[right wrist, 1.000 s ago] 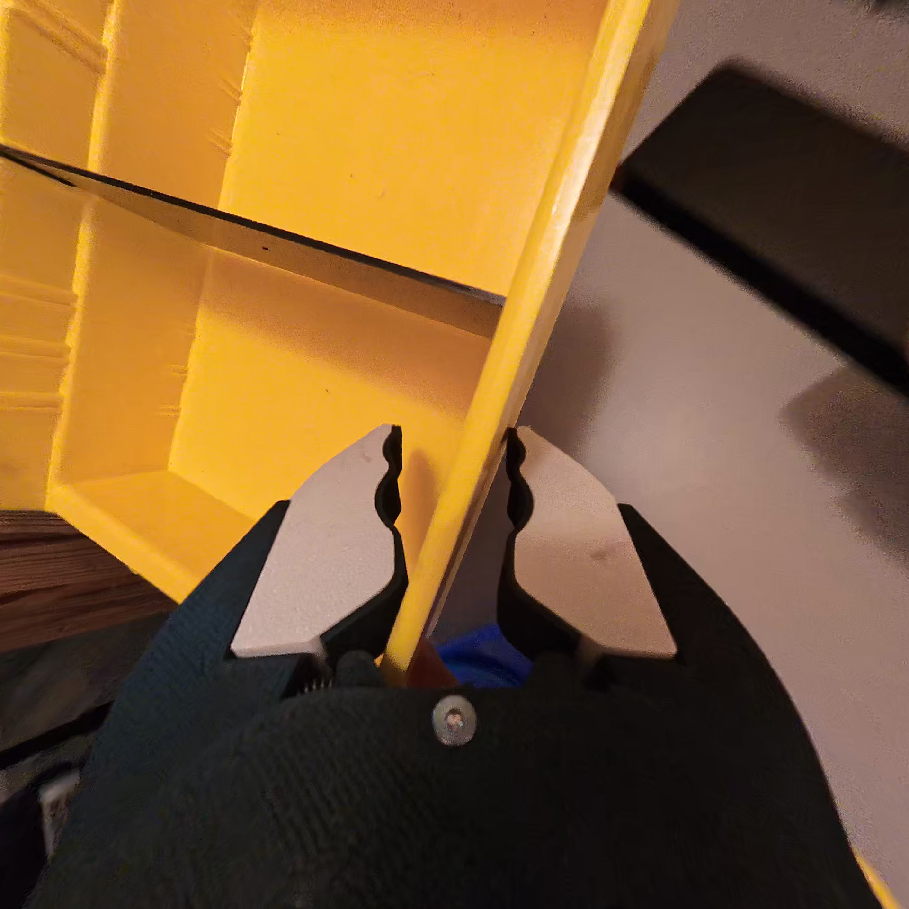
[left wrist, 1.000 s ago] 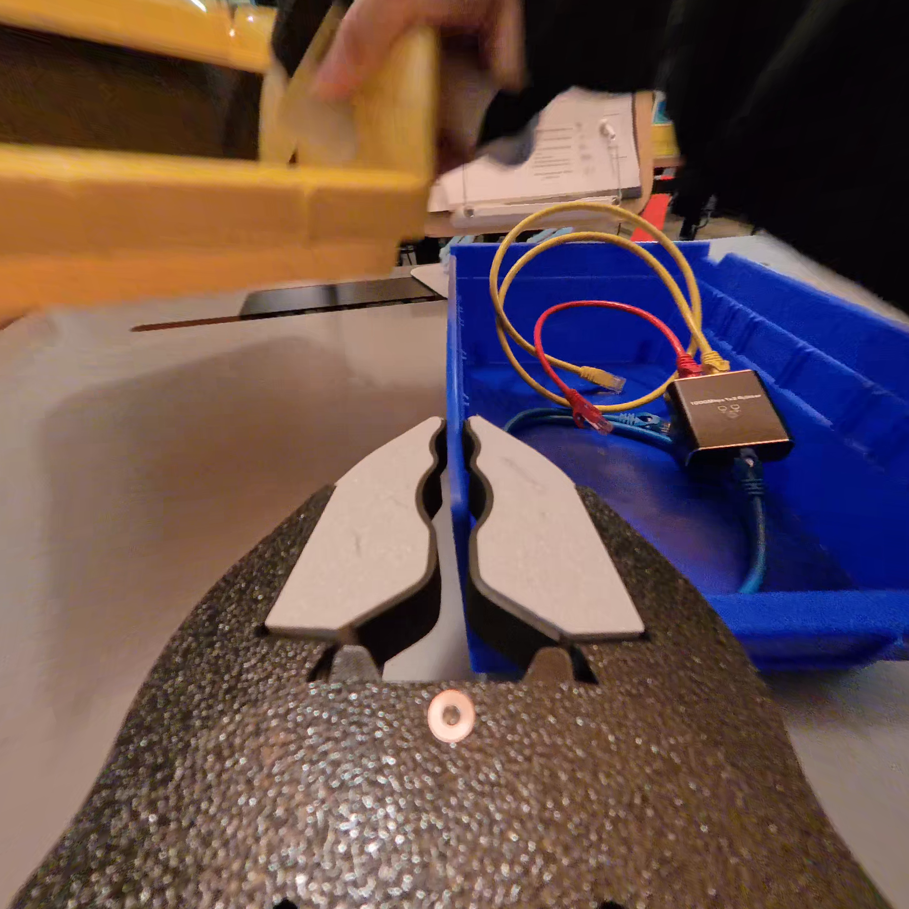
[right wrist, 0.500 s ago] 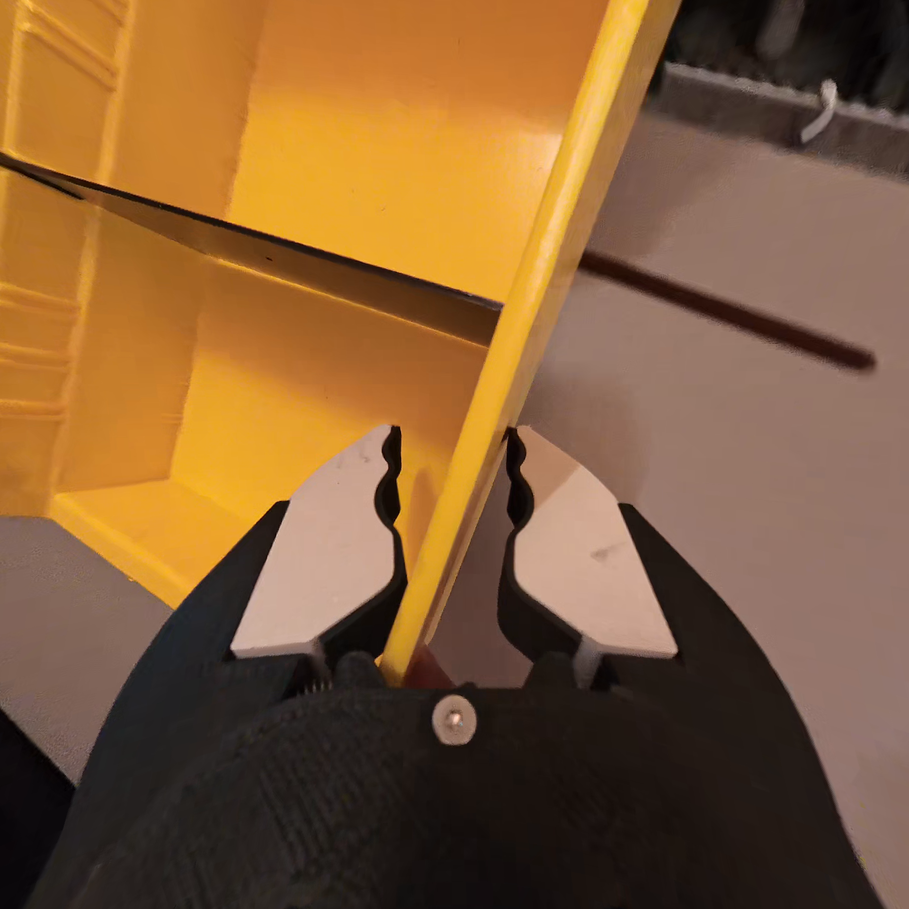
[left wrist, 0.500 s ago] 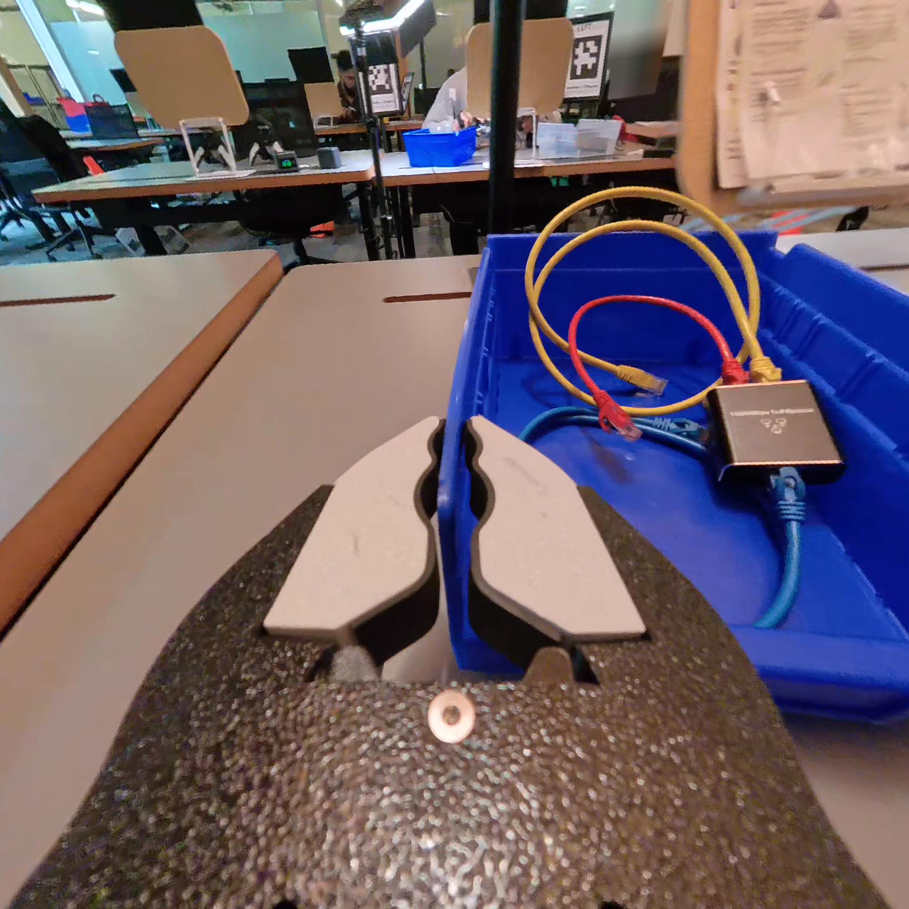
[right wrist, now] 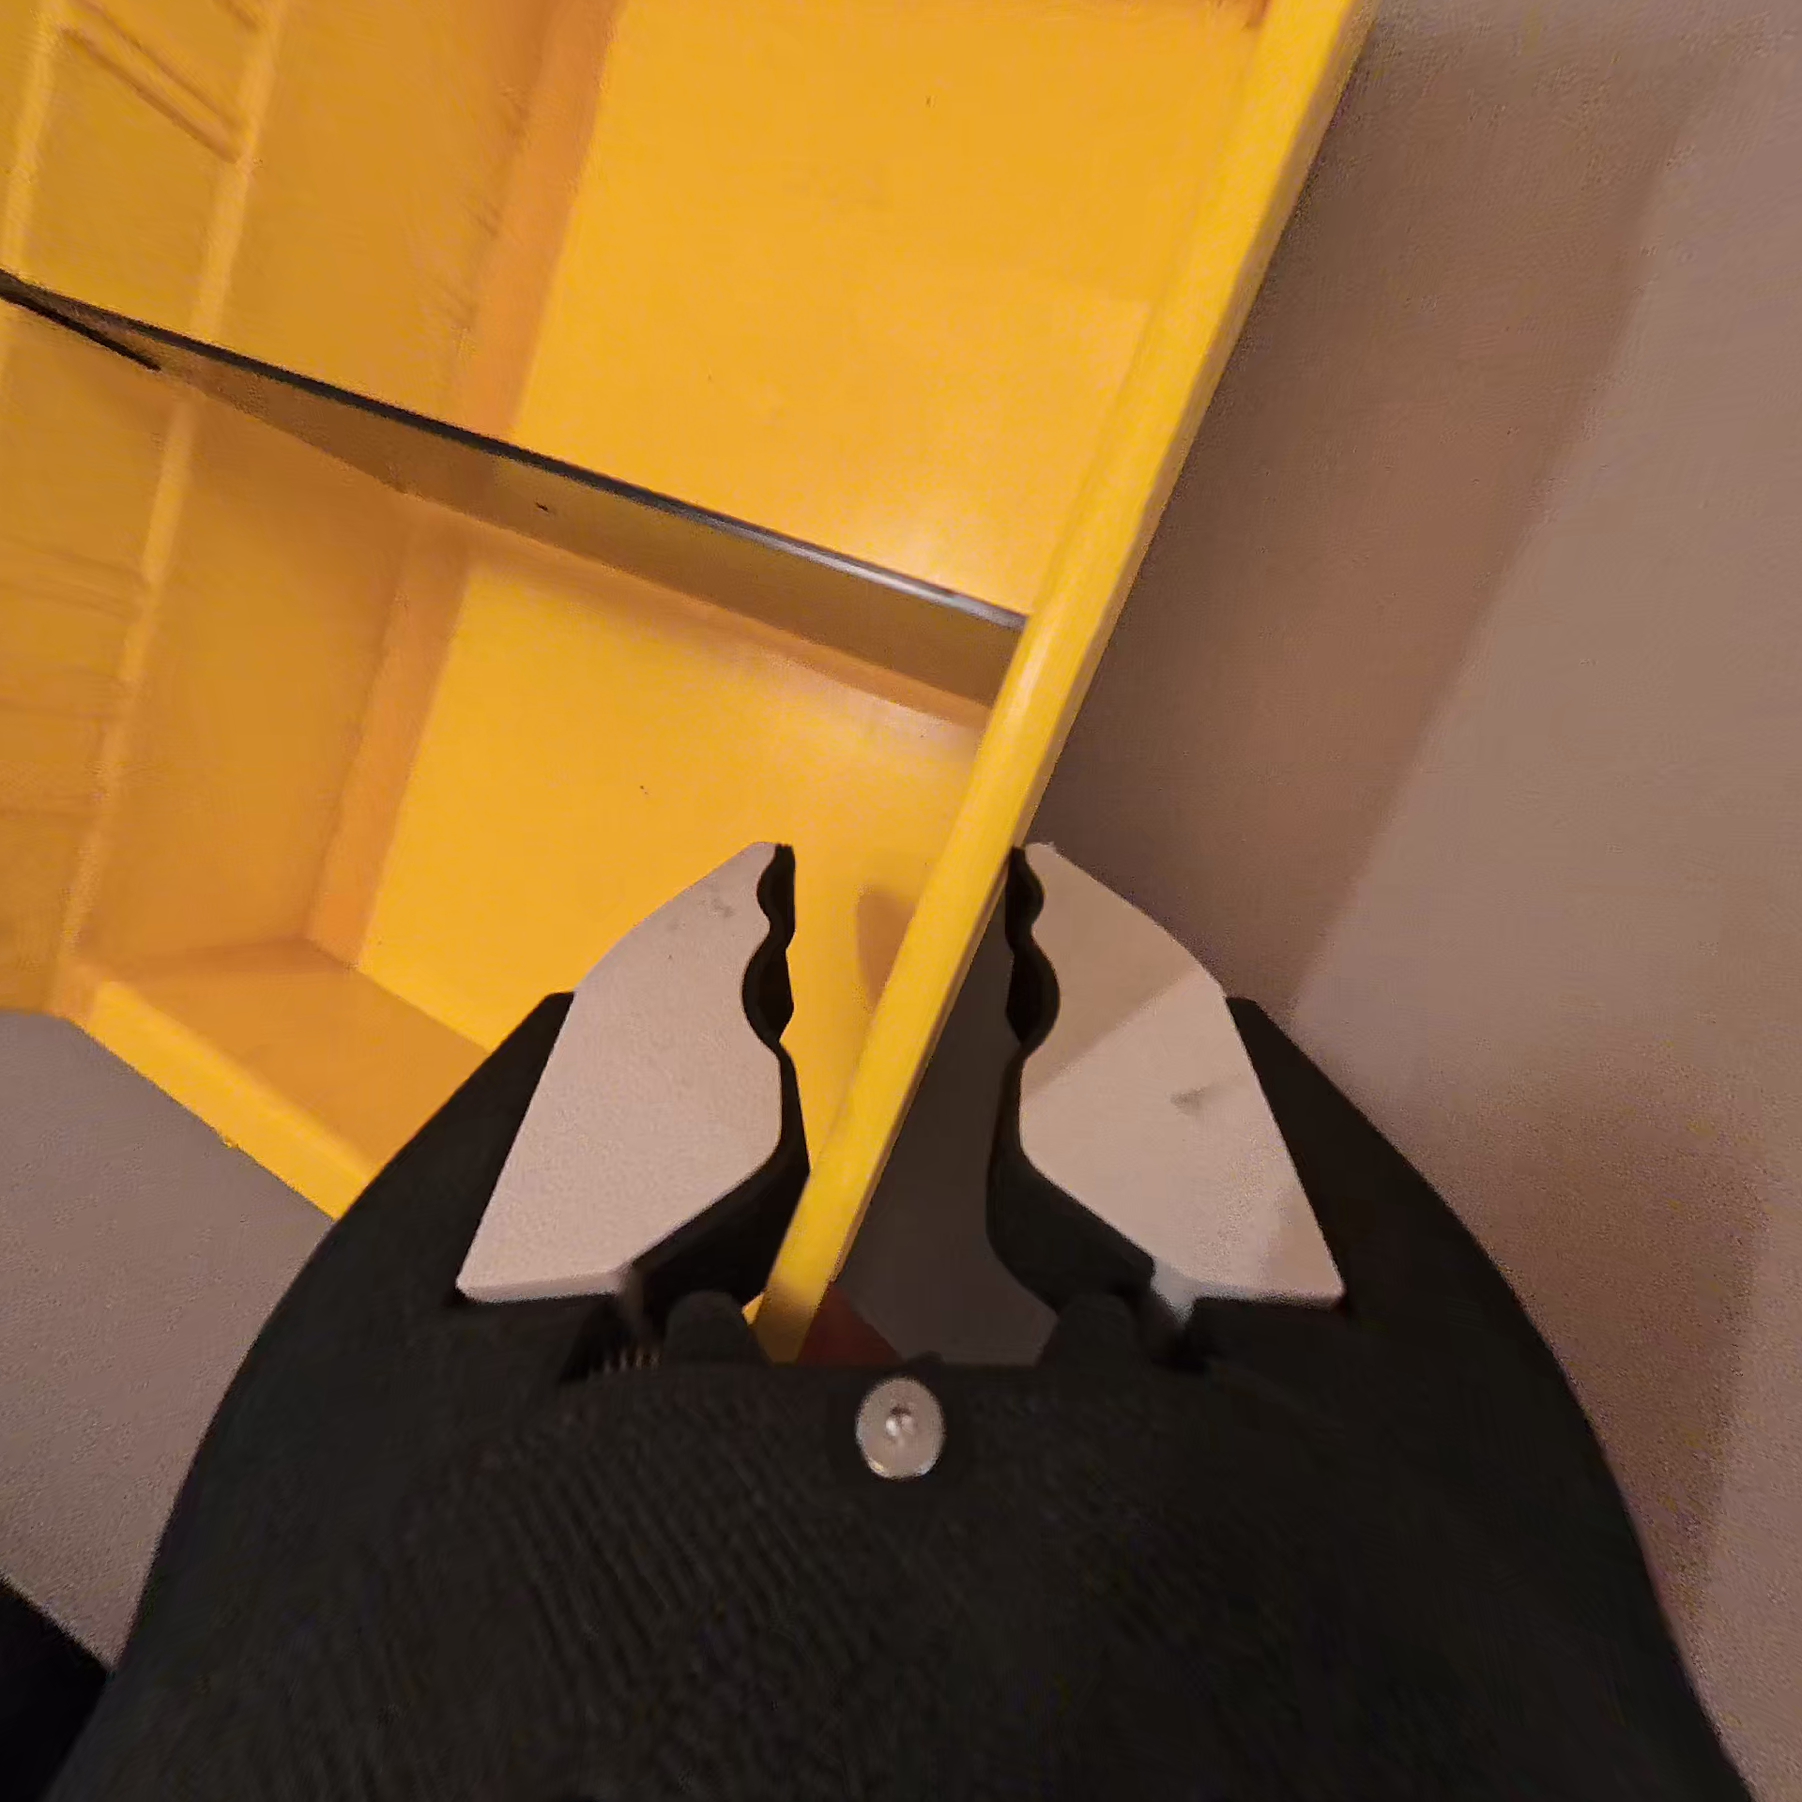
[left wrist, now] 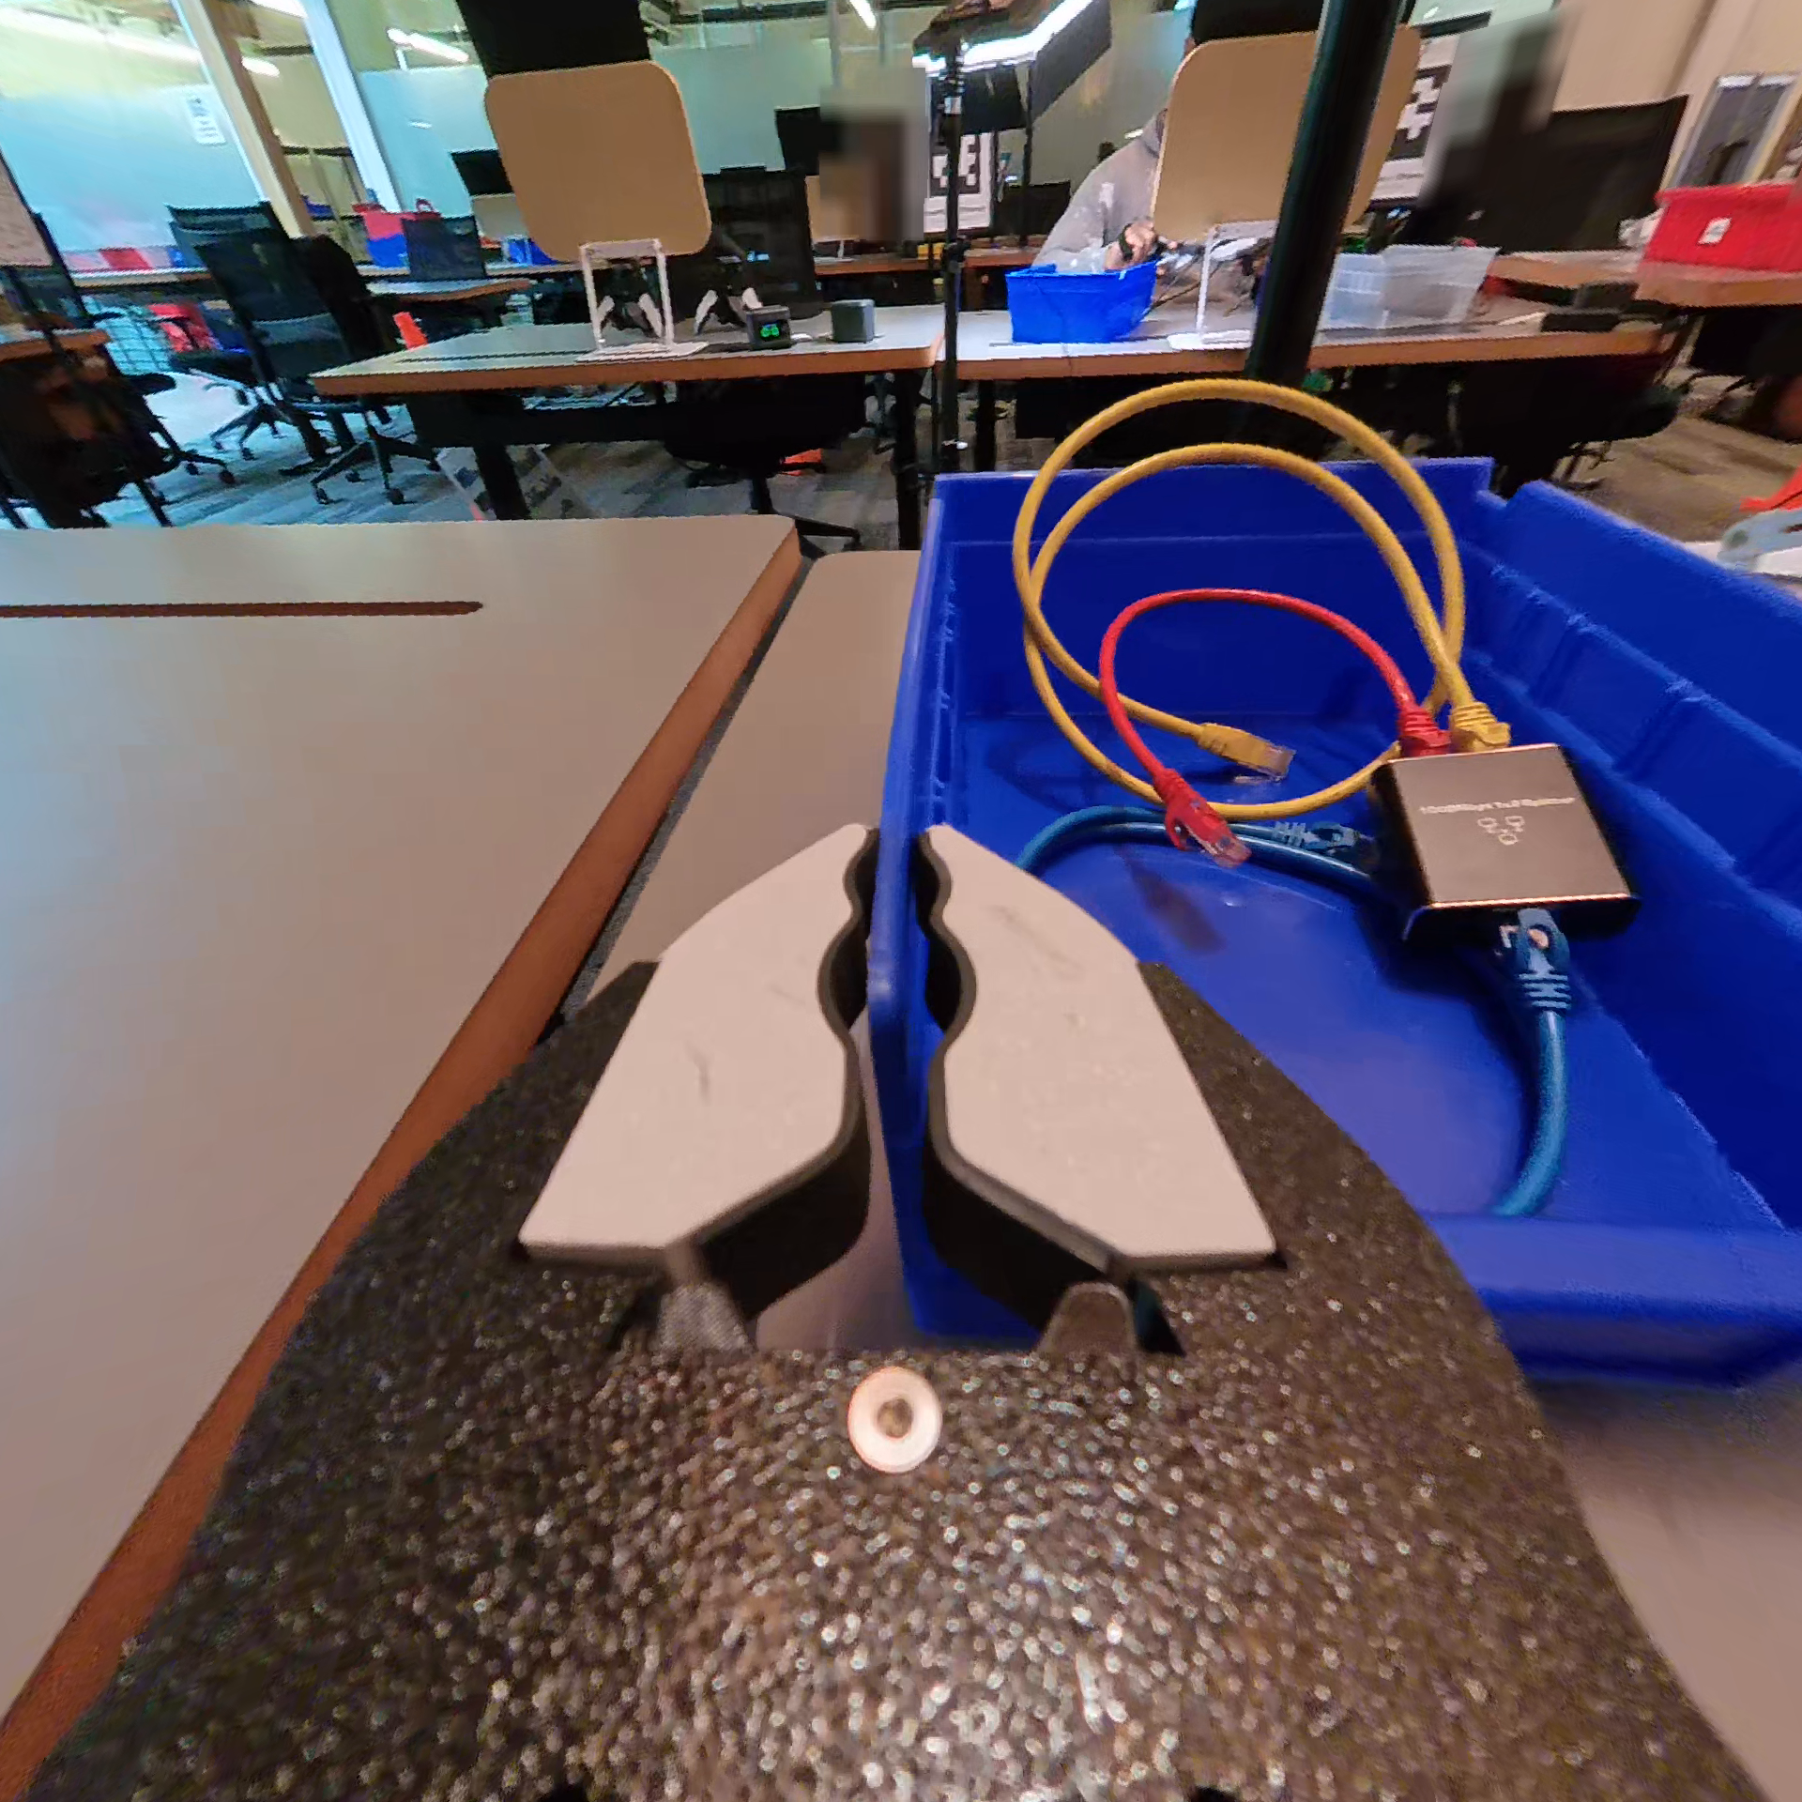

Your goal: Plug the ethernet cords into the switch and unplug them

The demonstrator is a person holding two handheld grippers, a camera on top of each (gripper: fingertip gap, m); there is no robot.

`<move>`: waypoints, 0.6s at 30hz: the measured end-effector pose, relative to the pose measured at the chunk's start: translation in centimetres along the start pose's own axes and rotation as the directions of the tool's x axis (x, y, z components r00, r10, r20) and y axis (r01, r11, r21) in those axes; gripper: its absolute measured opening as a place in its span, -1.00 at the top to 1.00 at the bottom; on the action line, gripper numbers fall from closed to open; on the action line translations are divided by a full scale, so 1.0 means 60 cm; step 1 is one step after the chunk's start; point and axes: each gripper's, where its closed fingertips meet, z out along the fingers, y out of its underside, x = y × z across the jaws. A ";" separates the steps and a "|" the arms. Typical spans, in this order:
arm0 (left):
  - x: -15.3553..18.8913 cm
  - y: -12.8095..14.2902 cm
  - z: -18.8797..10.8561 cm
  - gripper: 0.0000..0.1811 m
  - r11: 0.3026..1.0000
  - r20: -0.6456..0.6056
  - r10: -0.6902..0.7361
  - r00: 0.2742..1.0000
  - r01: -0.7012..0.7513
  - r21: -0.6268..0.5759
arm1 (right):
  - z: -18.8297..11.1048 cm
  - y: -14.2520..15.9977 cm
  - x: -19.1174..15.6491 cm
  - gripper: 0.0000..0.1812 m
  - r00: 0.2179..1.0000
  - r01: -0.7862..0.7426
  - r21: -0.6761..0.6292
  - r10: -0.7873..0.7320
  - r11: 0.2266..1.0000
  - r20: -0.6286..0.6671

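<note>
switch [left wrist: 1502, 844], dark box with 3 cords plugged, in blue bin [left wrist: 1609, 683]; left gripper [left wrist: 892, 848] clamps bin wall, right gripper [right wrist: 897, 858] clamps yellow bin [right wrist: 1151, 468]

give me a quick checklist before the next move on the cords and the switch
1. Left gripper free to work: not ok, closed on the blue bin wall.
2. Right gripper free: not ok, the yellow bin wall sits between its fingers.
3. Switch reachable: ok, lying in the blue bin.
4. Red cord and yellow cord each have a loose plug: ok.
5. Blue cord seated in the near port: ok.
6. Free port left: cannot tell.
</note>
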 end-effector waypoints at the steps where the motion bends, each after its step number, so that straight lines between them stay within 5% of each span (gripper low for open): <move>1: -0.002 0.000 0.003 0.93 1.000 0.010 0.009 1.000 -0.009 -0.005 | 0.000 0.000 0.000 0.55 1.000 0.005 -0.004 -0.005 1.000 0.007; 9: -0.007 0.000 0.010 0.91 0.999 0.021 0.012 1.000 -0.012 -0.039 | 0.001 -0.001 0.000 0.53 0.999 0.034 -0.011 -0.034 0.999 0.007; 11: -0.008 0.004 0.006 0.86 0.996 0.048 -0.013 0.999 0.017 -0.092 | -0.007 -0.008 0.000 0.34 0.998 0.065 0.015 -0.065 0.998 -0.019; 13: -0.014 -0.014 -0.004 0.55 0.993 0.131 0.039 0.991 -0.024 -0.115 | -0.035 -0.024 0.012 0.04 0.989 0.102 0.075 -0.093 0.992 -0.112; 15: 0.005 -0.054 -0.018 0.52 0.991 0.150 0.108 0.983 -0.095 -0.092 | -0.084 -0.050 0.020 -0.22 0.972 0.134 0.174 -0.095 0.976 -0.216; 18: 0.087 -0.087 -0.010 0.49 0.983 -0.061 0.086 0.994 -0.095 -0.157 | -0.166 -0.084 -0.014 -0.23 0.958 0.193 0.345 -0.099 0.919 -0.270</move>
